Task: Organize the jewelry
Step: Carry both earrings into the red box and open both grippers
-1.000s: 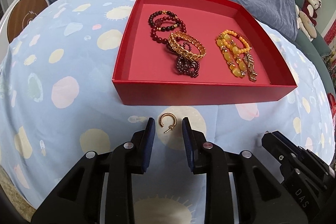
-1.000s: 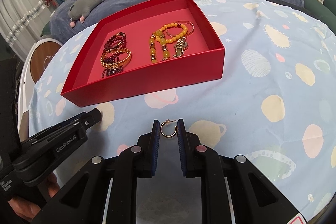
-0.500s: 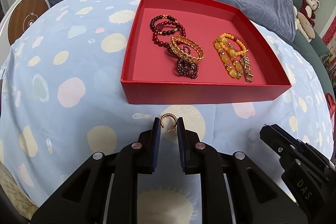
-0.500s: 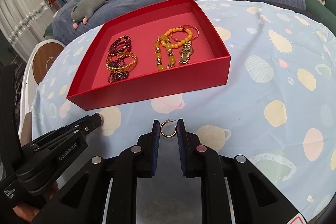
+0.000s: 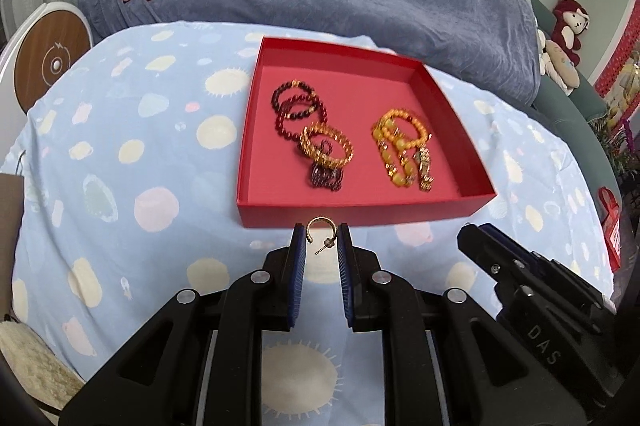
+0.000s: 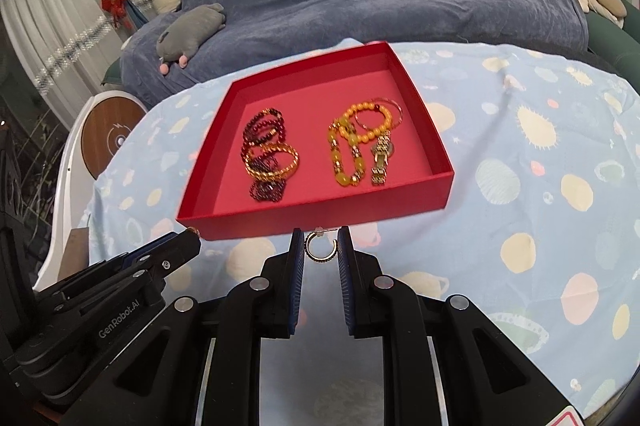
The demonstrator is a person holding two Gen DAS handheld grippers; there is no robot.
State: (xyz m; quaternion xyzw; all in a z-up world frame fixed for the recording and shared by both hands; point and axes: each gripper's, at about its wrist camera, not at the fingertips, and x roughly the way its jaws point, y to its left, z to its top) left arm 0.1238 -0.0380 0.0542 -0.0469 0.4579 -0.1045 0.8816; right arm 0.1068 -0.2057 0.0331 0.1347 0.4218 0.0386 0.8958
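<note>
Two grippers, left (image 5: 321, 240) and right (image 6: 321, 242), are each pinching an earring (image 5: 319, 231) (image 6: 320, 247); carrying level over the box's (image 5: 360, 215) near wall.

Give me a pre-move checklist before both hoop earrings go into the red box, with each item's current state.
1. Left gripper shut on its gold hoop earring: ok, the hoop sits between the fingertips.
2. Right gripper shut on the second hoop earring: ok.
3. Earrings lifted off the tablecloth: cannot tell, though both show in front of the box's near wall.
4. Red box open with bare floor to drop into: ok, free space shows left of the dark red bead bracelets and between them and the yellow bead bracelets.
5. Grippers clear of each other: ok, they are side by side and apart.
</note>
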